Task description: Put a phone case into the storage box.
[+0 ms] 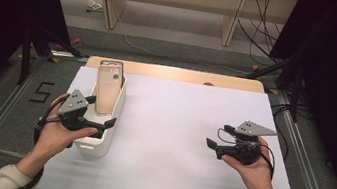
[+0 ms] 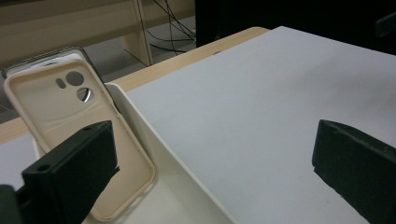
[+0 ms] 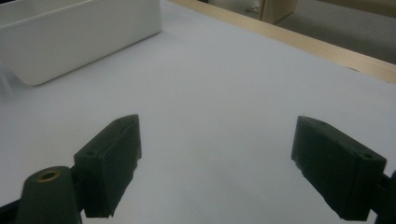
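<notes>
A cream phone case (image 1: 108, 90) stands upright in a narrow white bin (image 1: 110, 136) at the left of the table. Behind it leans a second, grey-rimmed case or phone (image 1: 112, 64). My left gripper (image 1: 101, 111) is open at the bin's near end, one jaw over the bin and the other outside its right wall. In the left gripper view (image 2: 212, 172) the cream case (image 2: 70, 121) stands just beyond the left jaw, apart from it, and the bin wall (image 2: 159, 144) runs between the jaws. My right gripper (image 1: 215, 137) is open over bare mat at the right (image 3: 219, 163), holding nothing.
A white mat (image 1: 174, 141) covers the table, and a wooden edge (image 1: 174, 73) shows at the back. In the right gripper view the bin (image 3: 79, 32) lies far off at the upper left. Cables (image 1: 260, 42) and wooden furniture legs (image 1: 111, 5) stand on the floor behind.
</notes>
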